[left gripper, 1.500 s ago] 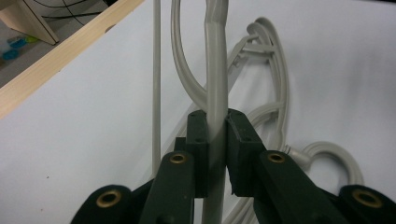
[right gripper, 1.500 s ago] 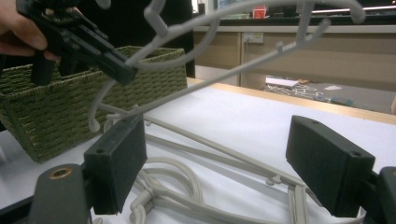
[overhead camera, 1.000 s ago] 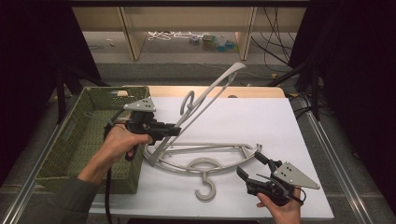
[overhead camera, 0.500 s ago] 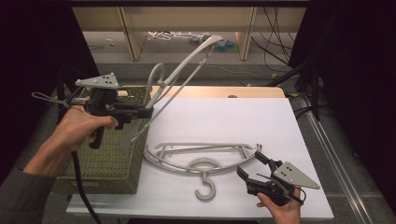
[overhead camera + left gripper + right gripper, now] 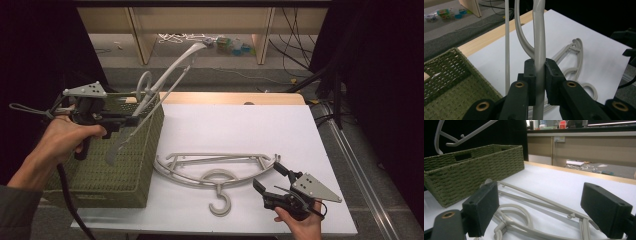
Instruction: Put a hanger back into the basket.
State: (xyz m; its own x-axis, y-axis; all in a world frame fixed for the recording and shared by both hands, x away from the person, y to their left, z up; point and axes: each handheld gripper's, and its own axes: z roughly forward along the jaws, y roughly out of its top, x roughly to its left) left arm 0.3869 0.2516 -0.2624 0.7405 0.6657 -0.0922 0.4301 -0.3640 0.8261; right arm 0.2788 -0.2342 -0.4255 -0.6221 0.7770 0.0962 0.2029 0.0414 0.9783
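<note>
My left gripper [image 5: 131, 120] is shut on a pale grey plastic hanger [image 5: 165, 75], which it holds tilted in the air over the green woven basket [image 5: 107, 170] at the table's left. In the left gripper view the jaws clamp the hanger's arm [image 5: 539, 37], with the basket [image 5: 446, 75] below left. More grey hangers [image 5: 215, 165], seemingly two stacked, lie flat on the white table with their hook toward the front. My right gripper [image 5: 267, 177] stands open just right of them. In its own view the right gripper [image 5: 541, 207] faces those hangers [image 5: 524, 212] with nothing between its pads.
The white tabletop [image 5: 240, 125] has a wooden strip [image 5: 225, 97] along its far edge. Beyond it stands shelving with cables and small items on the floor [image 5: 225, 45]. Dark curtains close both sides. The basket [image 5: 474, 167] sits at the table's left edge.
My left gripper has carried its hanger left and slightly down, so the lower end now hangs over the basket. The right gripper and the hangers on the table have not moved.
</note>
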